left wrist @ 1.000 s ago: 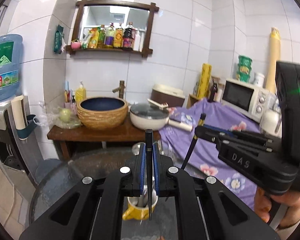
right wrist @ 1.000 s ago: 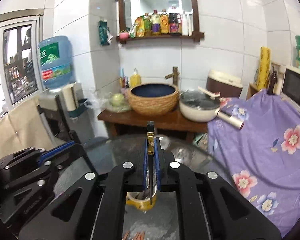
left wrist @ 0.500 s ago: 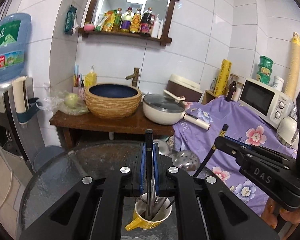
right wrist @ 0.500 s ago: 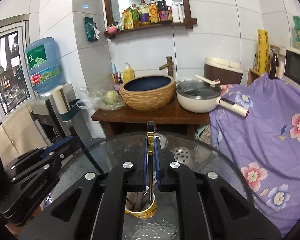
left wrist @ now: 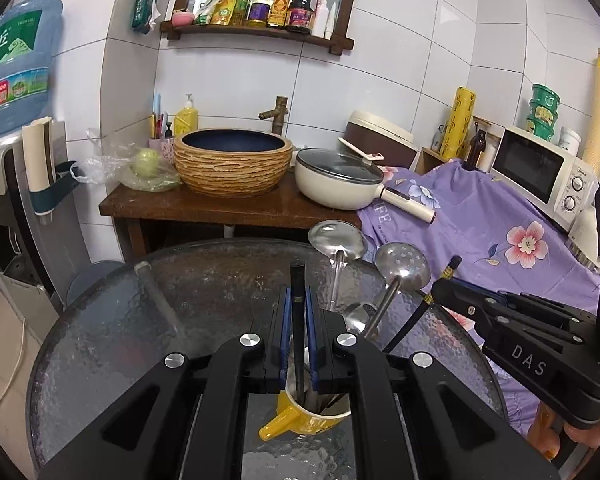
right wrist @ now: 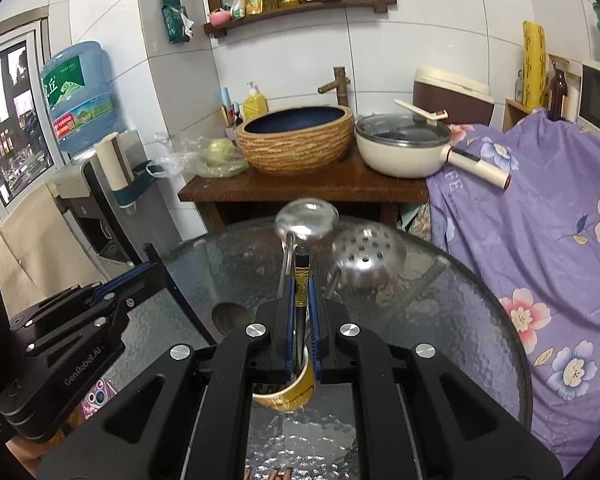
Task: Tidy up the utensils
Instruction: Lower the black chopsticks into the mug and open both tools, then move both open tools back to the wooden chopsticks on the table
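Over the round glass table (left wrist: 108, 320) both hands are sinking toward the yellow mug (left wrist: 300, 420) – already holding a ladle (left wrist: 338, 240) and skimmer (left wrist: 402, 266) – the left gripper (left wrist: 298, 340) pinching a black chopstick (left wrist: 298, 312), the right gripper (right wrist: 301, 320) pinching its gold-banded chopstick (right wrist: 301, 280), tips entering the mug.

2 black chopsticks (left wrist: 298, 320) stand tips-down in the yellow mug (left wrist: 308, 420) with ladle (left wrist: 337, 240) and skimmer (left wrist: 402, 266).

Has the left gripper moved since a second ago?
Yes. The left gripper has come down toward the yellow mug; its chopstick now dips inside, and the wooden basin sits higher in view.
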Demonstrator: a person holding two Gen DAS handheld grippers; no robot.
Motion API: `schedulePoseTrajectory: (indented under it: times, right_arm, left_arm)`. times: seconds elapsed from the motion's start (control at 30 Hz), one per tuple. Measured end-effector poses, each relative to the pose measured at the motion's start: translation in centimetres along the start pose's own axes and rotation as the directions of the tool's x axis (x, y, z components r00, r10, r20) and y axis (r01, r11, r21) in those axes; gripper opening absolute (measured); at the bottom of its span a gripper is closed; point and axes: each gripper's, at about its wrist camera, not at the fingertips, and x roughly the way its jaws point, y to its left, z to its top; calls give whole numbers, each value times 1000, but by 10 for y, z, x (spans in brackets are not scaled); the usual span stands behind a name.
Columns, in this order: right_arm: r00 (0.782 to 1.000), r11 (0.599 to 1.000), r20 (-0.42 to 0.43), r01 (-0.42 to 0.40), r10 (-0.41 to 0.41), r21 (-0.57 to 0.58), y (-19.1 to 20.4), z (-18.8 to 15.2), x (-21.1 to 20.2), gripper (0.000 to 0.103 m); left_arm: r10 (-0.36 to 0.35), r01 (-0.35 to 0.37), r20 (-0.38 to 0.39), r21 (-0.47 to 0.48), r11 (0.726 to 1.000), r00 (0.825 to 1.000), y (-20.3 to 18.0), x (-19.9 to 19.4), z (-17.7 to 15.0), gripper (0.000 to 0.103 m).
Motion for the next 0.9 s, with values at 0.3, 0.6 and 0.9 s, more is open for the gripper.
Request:
schedulePoseTrajectory:
  times: [0.3, 0.6, 0.9]
  right_arm:
    - [1000, 1000, 11, -1, 1, 20, -8, -4, -1, 8]
    - [998, 997, 47, 31, -34, 71, -20, -21, -20, 40]
    - [992, 1000, -124, -7, 9, 16, -6, -120, -24, 47]
  left_arm:
    - [-7, 7, 11, -5, 1000, 1000, 1, -4, -2, 29]
    - [1, 1, 97, -21, 1000, 995, 11, -36, -15, 60]
    - [3, -1, -32, 51, 999, 999, 10, -62, -92, 96]
